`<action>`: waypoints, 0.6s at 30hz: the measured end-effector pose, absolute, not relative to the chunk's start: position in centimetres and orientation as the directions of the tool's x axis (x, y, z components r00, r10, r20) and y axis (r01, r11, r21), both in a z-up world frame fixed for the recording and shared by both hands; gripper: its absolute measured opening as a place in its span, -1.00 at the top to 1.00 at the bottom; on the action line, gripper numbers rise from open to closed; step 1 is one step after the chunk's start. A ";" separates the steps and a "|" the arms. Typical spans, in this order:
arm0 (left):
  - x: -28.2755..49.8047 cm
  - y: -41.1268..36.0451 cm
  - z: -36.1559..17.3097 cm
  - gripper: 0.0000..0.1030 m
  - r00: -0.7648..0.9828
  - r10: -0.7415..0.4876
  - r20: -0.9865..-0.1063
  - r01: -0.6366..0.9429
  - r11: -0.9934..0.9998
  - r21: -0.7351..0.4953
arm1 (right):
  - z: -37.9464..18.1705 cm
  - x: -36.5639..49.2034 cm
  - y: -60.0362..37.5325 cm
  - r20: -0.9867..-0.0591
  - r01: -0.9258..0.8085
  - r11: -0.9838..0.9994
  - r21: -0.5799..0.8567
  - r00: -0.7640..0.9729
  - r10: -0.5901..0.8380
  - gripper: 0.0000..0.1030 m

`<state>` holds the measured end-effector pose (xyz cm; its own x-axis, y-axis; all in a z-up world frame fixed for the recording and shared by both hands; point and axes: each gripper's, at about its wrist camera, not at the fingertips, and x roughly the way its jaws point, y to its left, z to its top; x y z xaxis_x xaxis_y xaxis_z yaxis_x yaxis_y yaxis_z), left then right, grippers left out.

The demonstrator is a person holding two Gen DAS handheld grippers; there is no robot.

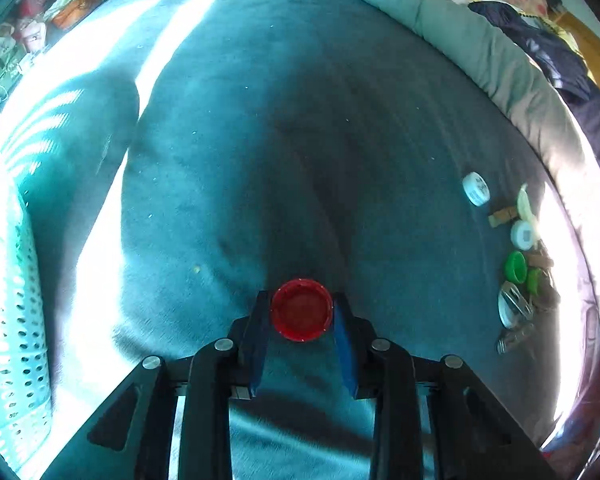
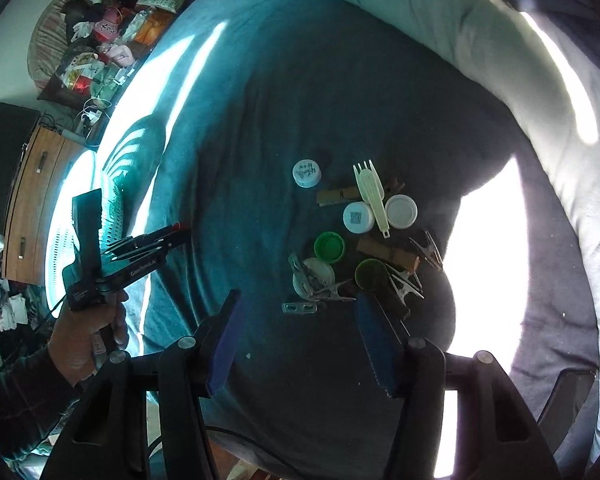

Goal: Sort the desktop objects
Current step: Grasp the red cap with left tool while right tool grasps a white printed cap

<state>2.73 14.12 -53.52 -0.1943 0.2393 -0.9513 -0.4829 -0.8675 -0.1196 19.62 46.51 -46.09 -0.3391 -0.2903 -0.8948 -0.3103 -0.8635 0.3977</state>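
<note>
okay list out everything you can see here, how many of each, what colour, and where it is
red cap: 1, red, on the teal blanket, between the left gripper's pads
green caps: 2, green, in the pile
white caps: 3, white, far side of pile
plastic fork: 1, cream, lying across the pile
wooden clothespins: about 3, brown, in the pile
metal clips: several, silver, near side of pile
perforated basket: 1, pale teal, left edge
left gripper: closed on the red cap
right gripper: open, above the pile
hand: holds the left gripper
</note>
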 end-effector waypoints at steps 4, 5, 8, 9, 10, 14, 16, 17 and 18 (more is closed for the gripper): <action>3.0 13.6 -50.8 0.40 -0.210 0.284 -0.936 -0.484 -0.862 -0.153 | -46.9 17.9 46.1 -0.895 -0.265 -0.889 0.374 -0.355 -0.271 -0.02; 3.2 13.7 -50.0 0.40 -0.220 0.296 -0.930 -0.487 -0.859 -0.158 | -47.2 17.2 45.9 -0.896 -0.254 -0.896 0.365 -0.359 -0.263 -0.02; 3.4 14.3 -48.2 0.40 -0.228 0.327 -0.917 -0.498 -0.848 -0.179 | -49.1 14.7 45.5 -0.901 -0.204 -0.920 0.335 -0.355 -0.250 -0.02; 3.5 14.5 -47.9 0.40 -0.227 0.334 -0.915 -0.498 -0.847 -0.185 | -49.8 13.7 45.4 -0.903 -0.189 -0.926 0.328 -0.352 -0.248 -0.02; 3.4 14.6 -47.6 0.40 -0.224 0.342 -0.913 -0.497 -0.846 -0.195 | -50.5 12.7 45.3 -0.904 -0.174 -0.931 0.321 -0.350 -0.246 -0.02; 3.4 13.9 -47.2 0.40 -0.213 0.355 -0.910 -0.490 -0.845 -0.215 | -53.0 8.9 45.0 -0.918 -0.125 -0.956 0.266 -0.335 -0.211 -0.02; 3.5 15.2 -46.9 0.40 -0.208 0.354 -0.912 -0.485 -0.847 -0.218 | -54.2 7.4 45.0 -0.929 -0.114 -0.965 0.236 -0.317 -0.190 -0.02; 3.7 15.4 -46.9 0.40 -0.209 0.353 -0.912 -0.486 -0.847 -0.217 | -54.7 6.8 45.0 -0.932 -0.108 -0.967 0.231 -0.309 -0.188 -0.02; 3.6 15.4 -46.9 0.40 -0.206 0.354 -0.912 -0.486 -0.846 -0.218 | -55.2 6.3 45.0 -0.936 -0.101 -0.969 0.224 -0.299 -0.186 -0.02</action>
<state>3.57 15.38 -46.92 -0.2064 0.3541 -0.9121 -0.4864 -0.8460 -0.2184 6.30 44.98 -55.21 -0.2991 -0.1856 -0.9360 -0.1007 -0.9693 0.2244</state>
